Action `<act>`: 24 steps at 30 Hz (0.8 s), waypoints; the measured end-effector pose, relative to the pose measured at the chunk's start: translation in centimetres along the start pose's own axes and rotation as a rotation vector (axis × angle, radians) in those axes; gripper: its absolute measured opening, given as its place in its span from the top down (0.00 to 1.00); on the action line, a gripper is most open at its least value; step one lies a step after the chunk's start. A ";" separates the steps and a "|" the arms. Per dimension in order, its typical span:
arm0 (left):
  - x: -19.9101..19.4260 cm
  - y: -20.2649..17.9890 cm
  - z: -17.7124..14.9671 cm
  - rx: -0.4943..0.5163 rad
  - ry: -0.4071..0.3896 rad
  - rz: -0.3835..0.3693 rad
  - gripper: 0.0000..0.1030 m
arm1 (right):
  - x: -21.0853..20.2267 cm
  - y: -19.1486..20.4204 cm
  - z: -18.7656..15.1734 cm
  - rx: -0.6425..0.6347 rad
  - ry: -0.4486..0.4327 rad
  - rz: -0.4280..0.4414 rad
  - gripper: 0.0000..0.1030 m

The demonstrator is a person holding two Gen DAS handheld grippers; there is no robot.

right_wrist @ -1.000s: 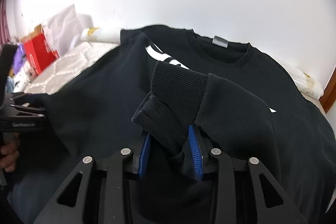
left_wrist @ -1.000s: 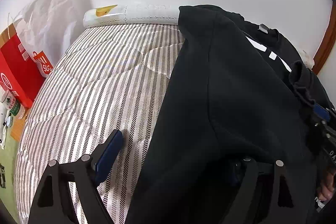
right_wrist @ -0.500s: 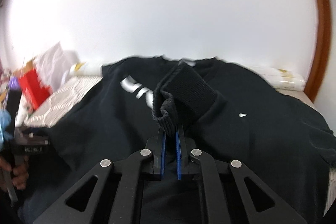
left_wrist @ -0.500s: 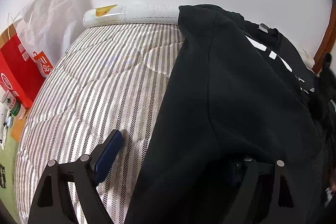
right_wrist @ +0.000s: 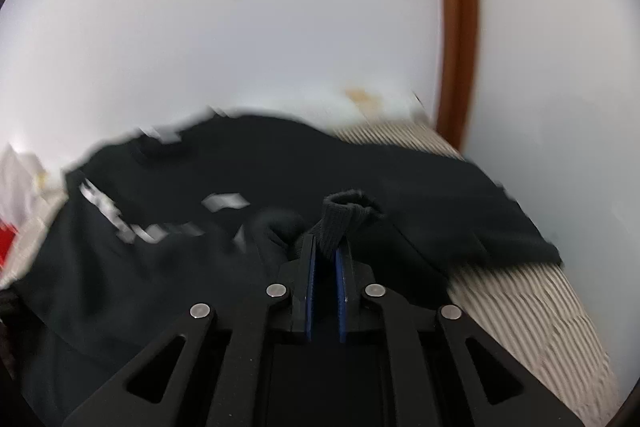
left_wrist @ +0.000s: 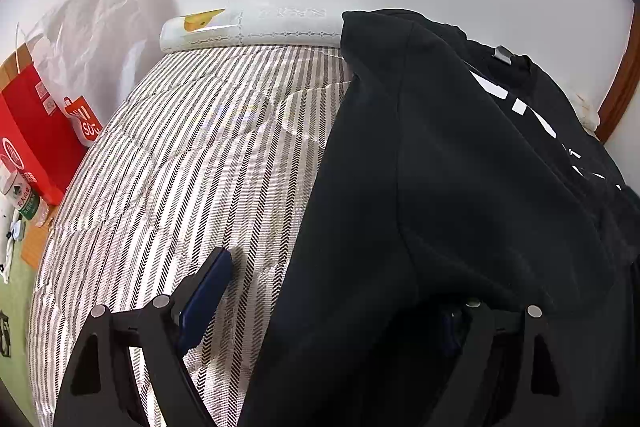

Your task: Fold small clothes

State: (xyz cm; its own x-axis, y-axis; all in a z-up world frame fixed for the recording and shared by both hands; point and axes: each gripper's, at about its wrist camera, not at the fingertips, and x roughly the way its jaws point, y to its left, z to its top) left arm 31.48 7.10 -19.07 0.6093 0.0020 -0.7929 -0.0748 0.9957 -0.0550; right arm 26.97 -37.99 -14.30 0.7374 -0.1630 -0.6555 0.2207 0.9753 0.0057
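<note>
A black sweatshirt with white lettering lies spread on the striped bed; it also shows in the right wrist view. My left gripper is open: its left finger rests on the bedding and its right finger is hidden under the folded-in sleeve and body edge. My right gripper is shut on the ribbed sleeve cuff, held low over the sweatshirt's right side. The right wrist view is motion-blurred.
The striped quilt covers the bed, with a white bolster along the wall. A red box and white bags stand left of the bed. A brown door frame stands at the right.
My right gripper closed on the sleeve cuff and carried it rightward and down across the sweatshirt, out of the left wrist view. My left gripper stayed still.
</note>
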 end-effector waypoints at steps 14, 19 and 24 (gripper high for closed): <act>-2.2 1.7 -1.4 -0.007 -0.038 -0.077 0.19 | -1.6 16.1 8.1 -0.283 -0.062 0.244 0.51; -4.0 3.1 -2.6 0.035 -0.099 -0.126 0.19 | 1.5 24.4 9.2 -0.377 0.016 0.439 0.51; -4.0 3.7 -1.9 0.024 -0.131 -0.240 0.31 | 5.1 32.0 8.7 -0.475 0.074 0.513 0.51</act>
State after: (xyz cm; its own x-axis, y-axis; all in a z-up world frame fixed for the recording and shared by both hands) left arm 27.25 10.65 -17.21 0.7043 -0.2244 -0.6735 0.1025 0.9709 -0.2163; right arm 43.33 -8.92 -10.93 0.6251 0.3290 -0.7078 -0.4583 0.8888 0.0085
